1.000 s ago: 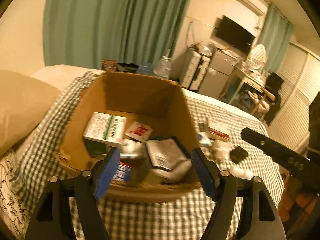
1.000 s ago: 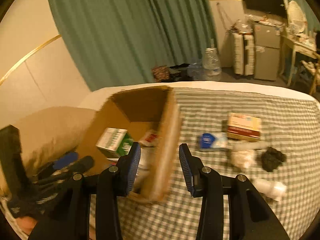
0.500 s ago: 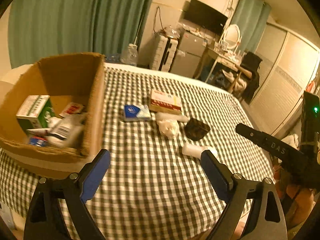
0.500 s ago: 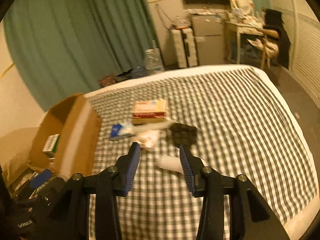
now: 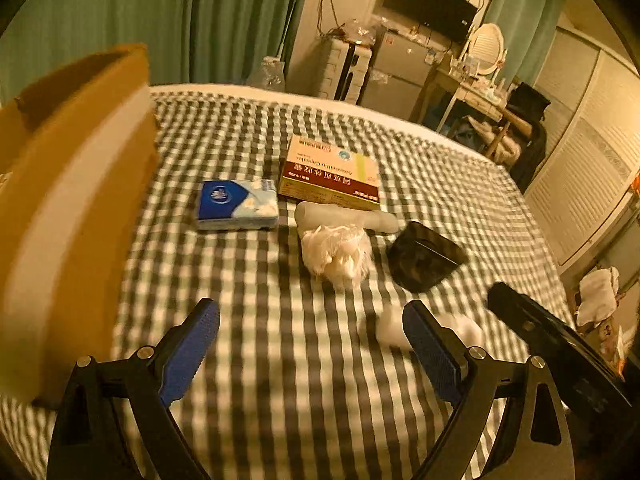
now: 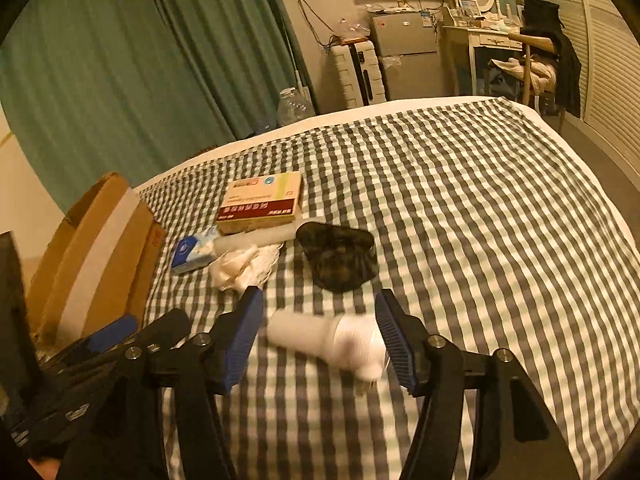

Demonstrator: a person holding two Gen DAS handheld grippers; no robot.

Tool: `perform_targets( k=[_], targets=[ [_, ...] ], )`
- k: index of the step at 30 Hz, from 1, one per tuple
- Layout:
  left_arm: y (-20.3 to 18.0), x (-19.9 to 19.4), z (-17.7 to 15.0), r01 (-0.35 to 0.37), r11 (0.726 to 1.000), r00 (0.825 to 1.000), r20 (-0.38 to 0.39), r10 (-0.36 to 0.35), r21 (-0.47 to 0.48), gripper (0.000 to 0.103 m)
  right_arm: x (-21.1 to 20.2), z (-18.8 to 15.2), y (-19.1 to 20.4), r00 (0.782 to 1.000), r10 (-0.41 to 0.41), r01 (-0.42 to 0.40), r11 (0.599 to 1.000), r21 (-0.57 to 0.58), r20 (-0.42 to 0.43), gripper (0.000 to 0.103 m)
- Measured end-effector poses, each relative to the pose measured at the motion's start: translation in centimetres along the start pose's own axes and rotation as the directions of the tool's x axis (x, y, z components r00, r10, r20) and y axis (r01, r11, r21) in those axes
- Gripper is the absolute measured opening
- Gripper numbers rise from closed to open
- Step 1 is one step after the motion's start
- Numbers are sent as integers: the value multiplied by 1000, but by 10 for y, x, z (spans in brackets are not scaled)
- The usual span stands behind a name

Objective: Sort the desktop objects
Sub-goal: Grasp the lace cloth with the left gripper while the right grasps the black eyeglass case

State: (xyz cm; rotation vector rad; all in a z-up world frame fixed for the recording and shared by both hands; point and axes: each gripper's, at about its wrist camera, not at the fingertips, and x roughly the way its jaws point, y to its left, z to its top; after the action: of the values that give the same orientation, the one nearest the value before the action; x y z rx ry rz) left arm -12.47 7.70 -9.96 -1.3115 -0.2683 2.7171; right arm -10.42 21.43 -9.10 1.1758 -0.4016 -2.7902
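On the checked cloth lie a red and cream medicine box [image 5: 330,172] [image 6: 262,202], a blue tissue pack [image 5: 236,204] [image 6: 194,250], a white crumpled wad [image 5: 338,254] [image 6: 242,266], a pale tube [image 5: 348,216], a black pouch [image 5: 424,256] [image 6: 340,260] and a white bottle [image 6: 328,340] [image 5: 388,326]. My right gripper [image 6: 318,338] is open, its jaws on either side of the white bottle, not touching it. My left gripper [image 5: 312,348] is open and empty above bare cloth. The cardboard box [image 5: 68,216] [image 6: 96,252] stands at the left.
The checked cloth [image 6: 480,220] covers a bed that drops off at the right and far edges. Green curtains [image 6: 140,60], a small fridge [image 6: 408,56], a suitcase [image 6: 358,72] and a dressing table [image 6: 492,40] stand beyond.
Both grippers have swung right, away from the cardboard box, and come down close to the loose objects. The right gripper's jaws have opened wider and now flank the white bottle.
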Motion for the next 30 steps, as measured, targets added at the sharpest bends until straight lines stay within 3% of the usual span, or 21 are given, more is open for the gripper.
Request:
perform_targets(
  k=[5, 10, 11, 13, 14, 18, 22, 26, 30],
  targets=[
    [-5, 40, 12, 6, 1000, 1000, -5, -6, -5, 95, 20, 17, -21, 1000, -6, 6, 999, 53, 13, 62],
    [-10, 69, 16, 27, 1000, 1000, -4, -27, 5, 95, 45, 25, -27, 999, 19, -18, 999, 45, -30, 62],
    [-10, 75, 18, 46, 999, 999, -4, -46, 7, 90, 49, 26, -25, 999, 28, -27, 999, 30, -37, 62],
    [-10, 87, 20, 105, 994, 994, -25, -105, 6, 50, 55, 27, -20, 998, 37, -37, 999, -7, -44, 62],
    [-9, 94, 21, 100, 995, 994, -46, -99, 8, 30, 56, 28, -17, 998, 46, -47, 999, -19, -46, 62],
    [-2, 93, 16, 111, 994, 994, -24, -110, 26, 15, 68, 33, -7, 997, 48, -52, 996, -78, -60, 62],
    [14, 68, 8, 124, 992, 991, 48, -124, 10, 13, 78, 39, 2, 997, 20, -31, 986, -161, -69, 62],
    [26, 54, 3, 117, 993, 992, 57, -116, -7, 13, 91, 41, -2, 995, -4, -13, 987, -162, -100, 62],
    [37, 38, -2, 110, 992, 992, 69, -106, -56, 13, 94, 35, 3, 989, 37, -59, 986, -155, -141, 63]
  ],
)
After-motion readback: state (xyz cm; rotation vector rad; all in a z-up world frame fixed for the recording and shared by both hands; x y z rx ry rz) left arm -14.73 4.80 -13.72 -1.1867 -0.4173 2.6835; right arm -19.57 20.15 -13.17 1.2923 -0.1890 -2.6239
